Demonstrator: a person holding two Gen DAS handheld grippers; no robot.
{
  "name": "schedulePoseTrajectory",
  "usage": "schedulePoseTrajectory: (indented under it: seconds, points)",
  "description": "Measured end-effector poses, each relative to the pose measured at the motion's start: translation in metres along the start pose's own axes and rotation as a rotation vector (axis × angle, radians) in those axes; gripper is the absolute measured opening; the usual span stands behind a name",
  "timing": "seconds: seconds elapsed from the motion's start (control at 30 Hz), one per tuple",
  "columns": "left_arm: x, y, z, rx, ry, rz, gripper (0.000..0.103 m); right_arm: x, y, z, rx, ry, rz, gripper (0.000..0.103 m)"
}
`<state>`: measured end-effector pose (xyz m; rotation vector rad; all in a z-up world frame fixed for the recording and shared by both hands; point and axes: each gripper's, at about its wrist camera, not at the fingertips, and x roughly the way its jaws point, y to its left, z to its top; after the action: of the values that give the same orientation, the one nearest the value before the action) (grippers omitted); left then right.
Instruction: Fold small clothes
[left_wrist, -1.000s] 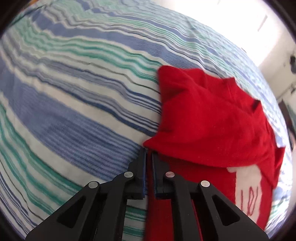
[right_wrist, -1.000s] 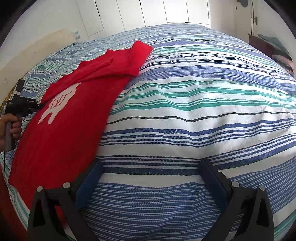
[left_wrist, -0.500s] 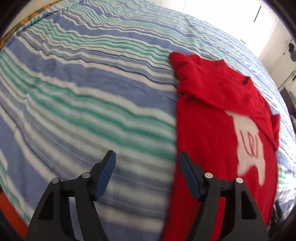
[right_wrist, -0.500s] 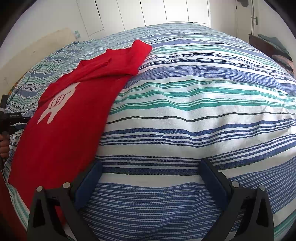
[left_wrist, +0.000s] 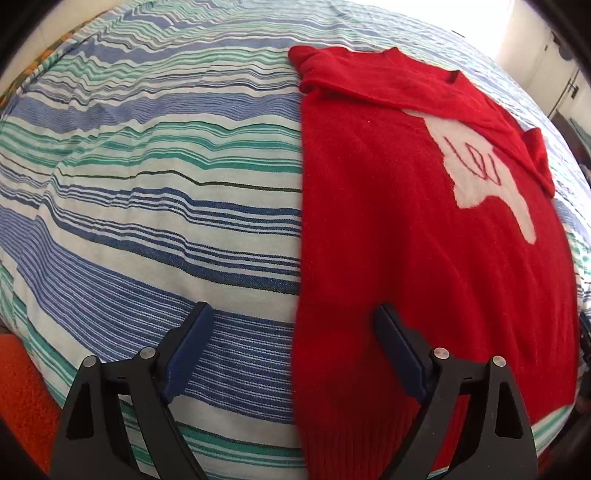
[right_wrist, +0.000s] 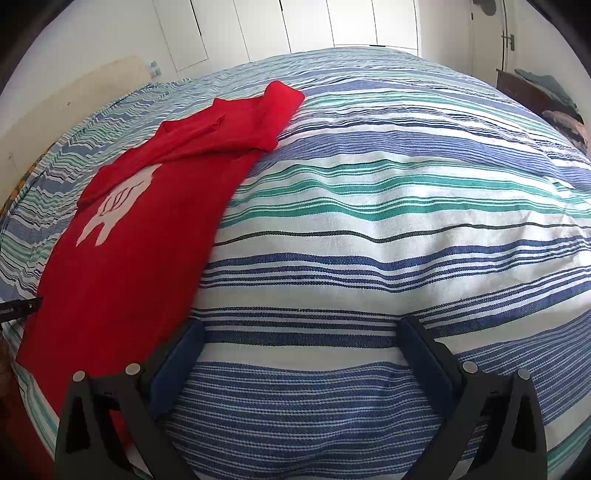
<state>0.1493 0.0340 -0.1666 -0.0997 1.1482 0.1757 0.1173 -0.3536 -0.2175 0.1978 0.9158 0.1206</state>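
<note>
A red knitted sweater (left_wrist: 399, 236) with a white motif lies flat on the striped bedspread (left_wrist: 147, 184), its sleeves folded across the upper part. My left gripper (left_wrist: 291, 332) is open and empty, above the sweater's left edge near the hem. In the right wrist view the sweater (right_wrist: 140, 236) lies at the left. My right gripper (right_wrist: 299, 343) is open and empty over bare bedspread (right_wrist: 388, 221), to the right of the sweater's lower part. A bit of the left gripper (right_wrist: 18, 308) shows at the left edge.
The bed fills both views. An orange rug (left_wrist: 22, 391) shows off the bed's near left corner. White closet doors (right_wrist: 314, 26) stand behind the bed, and dark furniture with clothes (right_wrist: 543, 96) stands at the far right.
My left gripper let go of the sweater's folded sleeve, opened, and pulled back towards the hem. The sleeve now lies flat across the chest. My right gripper has stayed still.
</note>
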Motion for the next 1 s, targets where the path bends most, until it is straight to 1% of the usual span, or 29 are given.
schedulePoseTrajectory:
  seconds: [0.67, 1.0]
  points:
    - [0.0064, -0.0017, -0.0001, -0.001, 0.021, 0.021, 0.098, -0.0033, 0.0012, -0.0043, -0.006, -0.006, -0.004, 0.103]
    - [0.0090, -0.0034, 0.0014, 0.003, 0.022, 0.026, 0.099, -0.0035, 0.0012, -0.0050, -0.007, -0.007, -0.004, 0.103]
